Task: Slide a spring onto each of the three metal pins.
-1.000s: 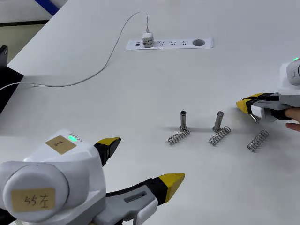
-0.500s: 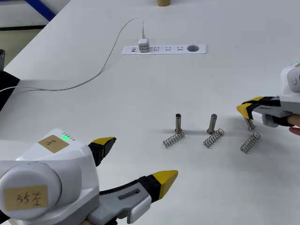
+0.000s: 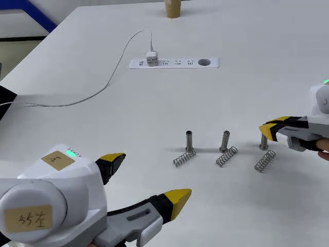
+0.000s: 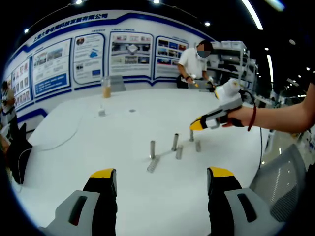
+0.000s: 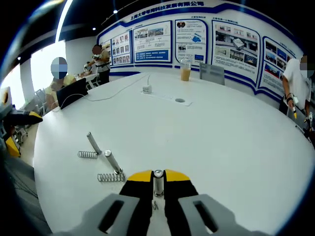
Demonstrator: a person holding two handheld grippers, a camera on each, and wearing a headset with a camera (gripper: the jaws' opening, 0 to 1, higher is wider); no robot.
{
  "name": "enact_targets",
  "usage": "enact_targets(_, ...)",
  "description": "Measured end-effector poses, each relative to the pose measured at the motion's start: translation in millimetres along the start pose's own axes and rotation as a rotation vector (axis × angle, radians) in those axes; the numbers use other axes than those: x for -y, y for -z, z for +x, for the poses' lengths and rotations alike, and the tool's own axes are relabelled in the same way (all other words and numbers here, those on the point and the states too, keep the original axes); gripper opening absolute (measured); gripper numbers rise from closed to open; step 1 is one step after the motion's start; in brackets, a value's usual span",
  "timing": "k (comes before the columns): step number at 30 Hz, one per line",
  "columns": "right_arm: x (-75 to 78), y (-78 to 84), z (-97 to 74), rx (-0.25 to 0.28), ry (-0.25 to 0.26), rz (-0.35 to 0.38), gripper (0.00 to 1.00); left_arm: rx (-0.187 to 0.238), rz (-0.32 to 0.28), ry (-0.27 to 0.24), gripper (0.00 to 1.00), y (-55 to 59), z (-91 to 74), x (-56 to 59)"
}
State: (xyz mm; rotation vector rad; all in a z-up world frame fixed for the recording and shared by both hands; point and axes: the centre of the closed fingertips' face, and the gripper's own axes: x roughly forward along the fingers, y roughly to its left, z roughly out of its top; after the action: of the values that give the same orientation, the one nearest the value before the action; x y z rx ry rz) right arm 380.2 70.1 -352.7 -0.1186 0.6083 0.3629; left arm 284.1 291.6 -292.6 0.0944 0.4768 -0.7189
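**Head view.** Three slim, smooth steel pins are standing upright in a row on the matte white table (image 3: 154, 103): left pin (image 3: 189, 140), middle pin (image 3: 225, 140) and right pin (image 3: 263, 142). Coiled wire springs are lying just in front of them: left spring (image 3: 184, 157), middle spring (image 3: 226, 156) and right spring (image 3: 264, 160). The right gripper (image 3: 268, 131) is pinching the right pin. The left gripper (image 3: 146, 177) is hovering well apart from the row, its jaws gaping and holding nothing.

**Left gripper view.** The yellow-tipped jaws are standing wide. Pins and springs are sitting mid-table beyond them.

**Right gripper view.** The jaws are clamping narrowly on the round-headed right pin.
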Motion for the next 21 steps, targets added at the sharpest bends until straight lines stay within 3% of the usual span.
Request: enact_targets(21,-0.3,5.3,-9.3,-0.032,0.015,0.013,0.09,-0.008,0.03,-0.01,0.75,0.6,-1.1,-0.3)
